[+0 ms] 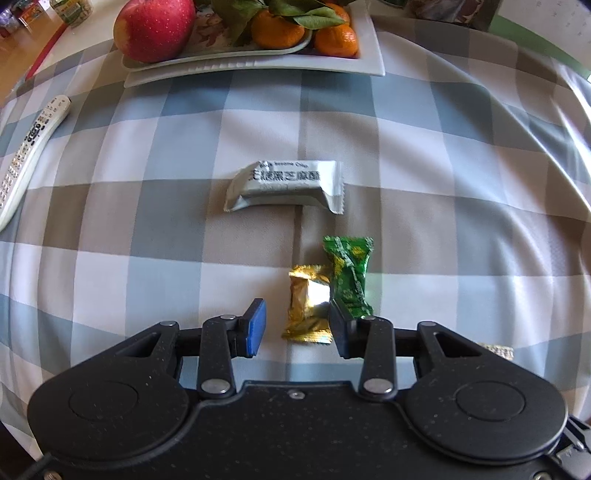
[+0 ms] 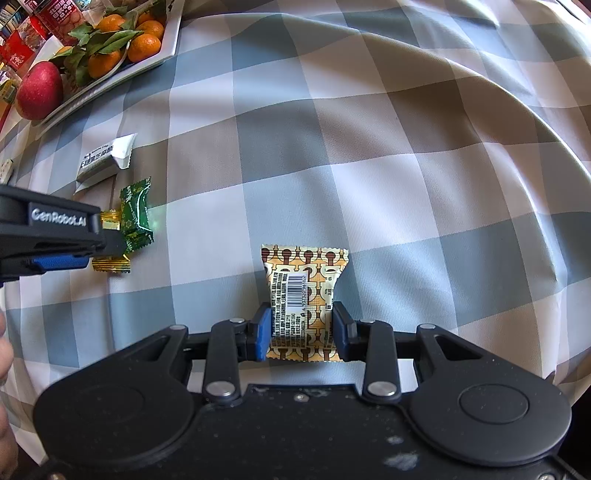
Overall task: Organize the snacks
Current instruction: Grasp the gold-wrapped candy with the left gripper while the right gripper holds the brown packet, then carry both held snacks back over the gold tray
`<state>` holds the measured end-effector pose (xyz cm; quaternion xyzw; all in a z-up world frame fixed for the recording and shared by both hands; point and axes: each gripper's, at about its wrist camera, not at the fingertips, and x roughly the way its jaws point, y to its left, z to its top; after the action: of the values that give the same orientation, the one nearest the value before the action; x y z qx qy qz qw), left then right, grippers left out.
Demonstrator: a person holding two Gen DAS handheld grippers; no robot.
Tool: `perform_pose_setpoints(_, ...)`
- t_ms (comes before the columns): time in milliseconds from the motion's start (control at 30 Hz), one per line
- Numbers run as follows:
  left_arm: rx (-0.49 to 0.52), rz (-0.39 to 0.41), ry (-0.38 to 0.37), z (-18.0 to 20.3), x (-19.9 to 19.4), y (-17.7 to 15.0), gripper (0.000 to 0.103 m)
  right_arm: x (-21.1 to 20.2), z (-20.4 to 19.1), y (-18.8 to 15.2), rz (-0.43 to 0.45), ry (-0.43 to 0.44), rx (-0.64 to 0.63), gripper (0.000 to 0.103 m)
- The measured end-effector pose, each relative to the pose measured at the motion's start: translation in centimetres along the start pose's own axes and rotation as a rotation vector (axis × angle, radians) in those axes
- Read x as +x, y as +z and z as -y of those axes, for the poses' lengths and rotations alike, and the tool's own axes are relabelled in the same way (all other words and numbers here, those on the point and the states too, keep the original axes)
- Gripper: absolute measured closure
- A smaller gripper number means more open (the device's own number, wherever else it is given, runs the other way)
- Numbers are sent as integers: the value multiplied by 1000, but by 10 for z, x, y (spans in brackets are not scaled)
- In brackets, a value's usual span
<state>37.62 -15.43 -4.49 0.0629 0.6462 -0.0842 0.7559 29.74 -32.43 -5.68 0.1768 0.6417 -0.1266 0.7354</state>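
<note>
Checked tablecloth (image 1: 147, 206): white tray (image 1: 369, 55) holds apple (image 1: 155, 27), tangerines (image 1: 336, 40).

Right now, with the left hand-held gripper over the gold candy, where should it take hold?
Grip the gold candy across its plump middle, coming straight down. The left hand-held gripper already straddles it, jaws open. The crimped ends are flat and flimsy, and the green candy crowds one side.
</note>
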Motion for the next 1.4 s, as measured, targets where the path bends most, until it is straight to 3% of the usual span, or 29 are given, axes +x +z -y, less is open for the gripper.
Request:
perform_pose_setpoints(300, -18, -22, 6, 0, 14, 7, 54, 1, 0, 0, -2, -1, 0, 67)
perform_pose_setpoints(400, -32, -23, -13, -2, 14, 7, 62, 2, -1, 0, -4, 0, 1, 67)
perform_pose_setpoints(467, -23, -24, -15, -2, 12, 7, 77, 2, 0, 1, -5, 0, 2, 67)
perform_pose_setpoints(767, -61, -69, -34, -17, -1, -4, 78, 1, 0, 1, -7, 0, -5, 69)
perform_pose_setpoints(1167, -46, -112, -39, -38, -46, -82, 78, 2, 18, 6, -85, 113, 94, 70)
perform_pose_setpoints(1400, -39, -89, -43, -47, -64, -134, 78, 0, 33, 10, -73, 126, 154, 70)
